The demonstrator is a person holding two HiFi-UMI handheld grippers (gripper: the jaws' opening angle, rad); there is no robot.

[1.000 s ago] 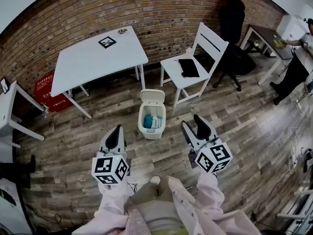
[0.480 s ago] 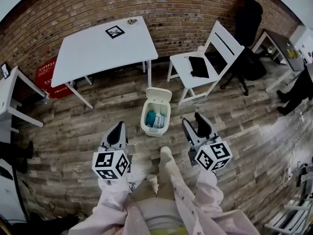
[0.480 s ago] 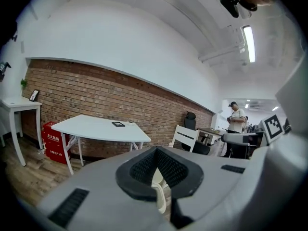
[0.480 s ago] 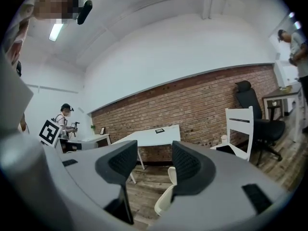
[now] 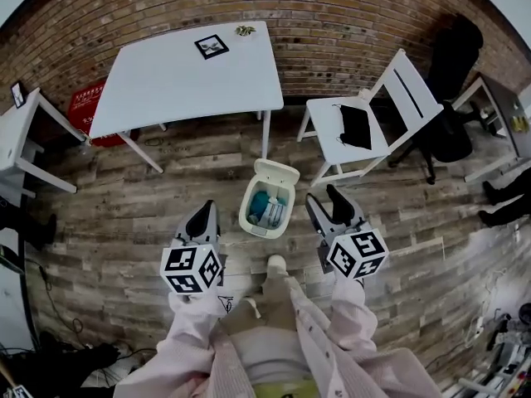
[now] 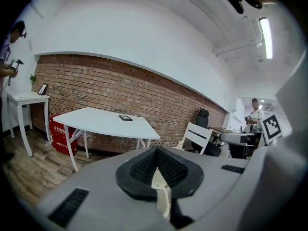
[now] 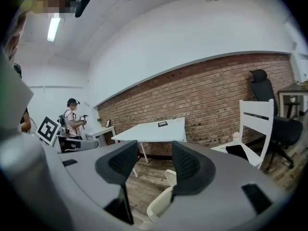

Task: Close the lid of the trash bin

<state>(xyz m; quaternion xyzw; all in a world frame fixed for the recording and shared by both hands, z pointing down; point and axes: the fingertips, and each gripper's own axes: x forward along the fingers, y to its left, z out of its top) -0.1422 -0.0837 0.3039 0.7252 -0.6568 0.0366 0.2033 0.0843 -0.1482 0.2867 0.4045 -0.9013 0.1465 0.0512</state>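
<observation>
A cream trash bin (image 5: 266, 209) stands on the wooden floor, its lid (image 5: 277, 172) tipped up at the far side and blue and white rubbish showing inside. My left gripper (image 5: 203, 216) hangs to the bin's left, shut with nothing in it. My right gripper (image 5: 326, 204) hangs close to the bin's right side, open and empty. In the right gripper view the bin (image 7: 160, 204) and its raised lid (image 7: 171, 176) show low between the spread jaws of the right gripper (image 7: 154, 163). In the left gripper view the left gripper (image 6: 155, 151) has its pads touching.
A white table (image 5: 191, 69) stands beyond the bin by the brick wall. A white chair (image 5: 365, 131) carrying a black item (image 5: 355, 127) is at the back right, with a black office chair (image 5: 455, 60) further right. A red box (image 5: 87, 106) sits under the table's left end.
The person has stepped forward: the bin now lies nearer, between the two grippers. Neither gripper's jaws have changed.
</observation>
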